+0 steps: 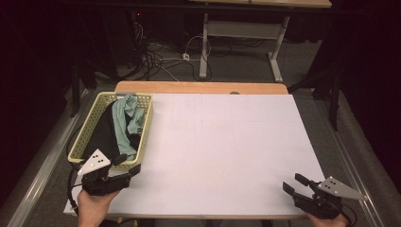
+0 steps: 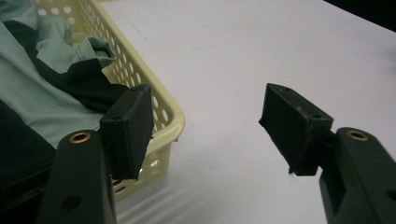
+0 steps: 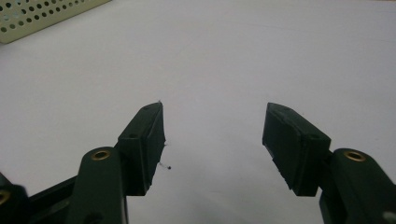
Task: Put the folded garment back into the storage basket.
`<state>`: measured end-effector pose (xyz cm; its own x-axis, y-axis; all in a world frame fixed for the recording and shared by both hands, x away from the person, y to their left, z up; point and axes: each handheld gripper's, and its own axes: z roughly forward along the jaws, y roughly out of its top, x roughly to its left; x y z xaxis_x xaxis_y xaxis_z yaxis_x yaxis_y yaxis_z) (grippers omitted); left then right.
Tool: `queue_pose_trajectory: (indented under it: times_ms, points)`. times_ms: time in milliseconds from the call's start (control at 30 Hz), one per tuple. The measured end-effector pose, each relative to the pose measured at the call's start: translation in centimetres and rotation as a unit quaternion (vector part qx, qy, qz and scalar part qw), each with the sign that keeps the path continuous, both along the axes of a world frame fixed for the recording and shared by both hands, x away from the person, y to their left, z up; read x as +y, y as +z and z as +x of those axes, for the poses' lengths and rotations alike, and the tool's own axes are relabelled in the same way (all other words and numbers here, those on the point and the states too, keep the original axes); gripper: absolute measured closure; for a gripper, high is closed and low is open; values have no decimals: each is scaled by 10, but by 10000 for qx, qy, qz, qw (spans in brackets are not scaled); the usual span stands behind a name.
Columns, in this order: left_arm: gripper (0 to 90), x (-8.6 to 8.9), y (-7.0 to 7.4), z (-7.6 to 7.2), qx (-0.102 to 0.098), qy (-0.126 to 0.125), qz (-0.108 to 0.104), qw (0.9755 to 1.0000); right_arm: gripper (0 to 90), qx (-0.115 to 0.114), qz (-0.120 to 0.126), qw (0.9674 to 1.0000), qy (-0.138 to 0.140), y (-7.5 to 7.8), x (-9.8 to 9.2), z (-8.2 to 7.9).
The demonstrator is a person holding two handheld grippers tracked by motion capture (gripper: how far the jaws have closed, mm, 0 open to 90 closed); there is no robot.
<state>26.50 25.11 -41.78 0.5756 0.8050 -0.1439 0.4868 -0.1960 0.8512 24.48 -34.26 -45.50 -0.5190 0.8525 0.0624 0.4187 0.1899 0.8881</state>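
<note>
Left gripper (image 1: 124, 166), jaws spread and empty, poised at the near corner of the basket (image 1: 147, 124) with the clothes (image 1: 126, 118) just ahead: it should clear the rim before pinching cloth, while the right gripper (image 1: 294, 183) waits, likewise spread, well apart.

A pale yellow basket (image 1: 144, 124) with a perforated wall is seen at nine o'clock on the white table (image 1: 227, 151). Mint-green cloth (image 1: 128, 118) and black cloth (image 1: 101, 135) are held in it. Both grippers are black.
</note>
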Motion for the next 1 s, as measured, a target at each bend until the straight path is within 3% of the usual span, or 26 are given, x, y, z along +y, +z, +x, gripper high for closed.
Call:
queue_pose_trajectory:
  times_ms: [1000]
  points:
    - [332,12,-23,-11,21,134,-71,9999,397,15,0,10000,8,0,0,0]
